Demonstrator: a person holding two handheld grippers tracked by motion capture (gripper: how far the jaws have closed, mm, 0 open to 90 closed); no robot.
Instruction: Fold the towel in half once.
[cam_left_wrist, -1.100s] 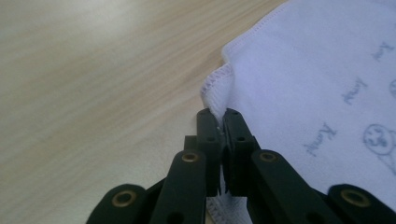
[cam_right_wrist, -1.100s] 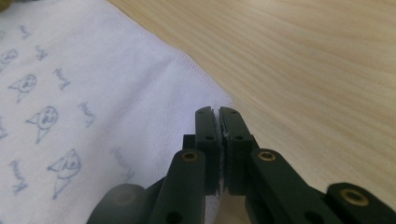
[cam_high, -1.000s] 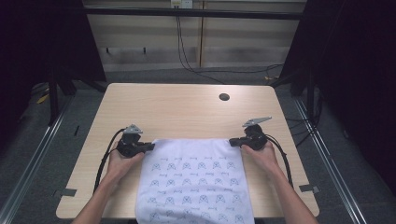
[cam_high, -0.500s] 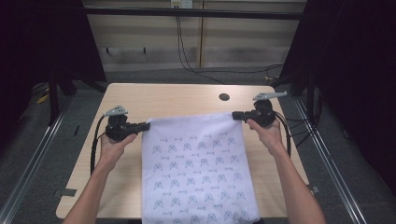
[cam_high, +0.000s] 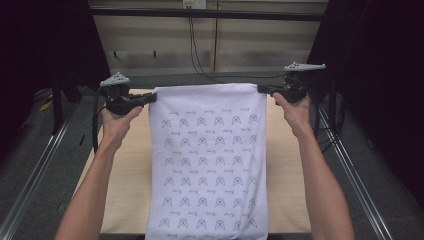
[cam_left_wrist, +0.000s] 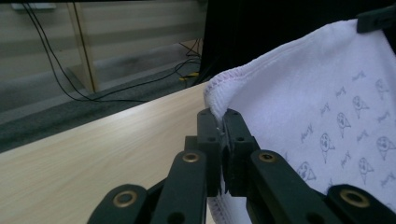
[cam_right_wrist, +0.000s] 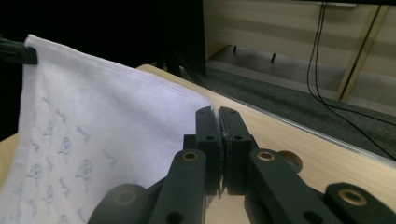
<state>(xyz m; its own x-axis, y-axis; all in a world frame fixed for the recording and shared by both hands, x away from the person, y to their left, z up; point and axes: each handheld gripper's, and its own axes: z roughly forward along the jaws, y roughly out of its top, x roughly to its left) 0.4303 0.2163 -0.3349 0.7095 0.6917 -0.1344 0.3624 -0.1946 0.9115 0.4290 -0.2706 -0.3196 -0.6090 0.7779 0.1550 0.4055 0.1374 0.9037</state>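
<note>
high view first: wooden table (cam_high: 129, 185) running from the near edge to the far edge, bare at both side edges, with a small dark hole (cam_right_wrist: 290, 159) near its far right corner, seen past the right jaws

white patterned towel (cam_high: 209, 165) held up flat by its two top corners, top hem stretched level above the far half of the surface, lower end draped over the near edge at the middle, out of frame below

left gripper (cam_high: 149, 98) clenched on the towel's top left corner, hem pinched between closed jaws in the left gripper view (cam_left_wrist: 219, 126); right gripper (cam_high: 261, 89) likewise clamped on the top right corner, cloth edge caught in the shut jaws (cam_right_wrist: 218, 122)

judged as lifted and spread, so grasping and raising done; laying flat or folding over not yet done, likely next, needing both corners carried evenly so the hem stays taut
</note>
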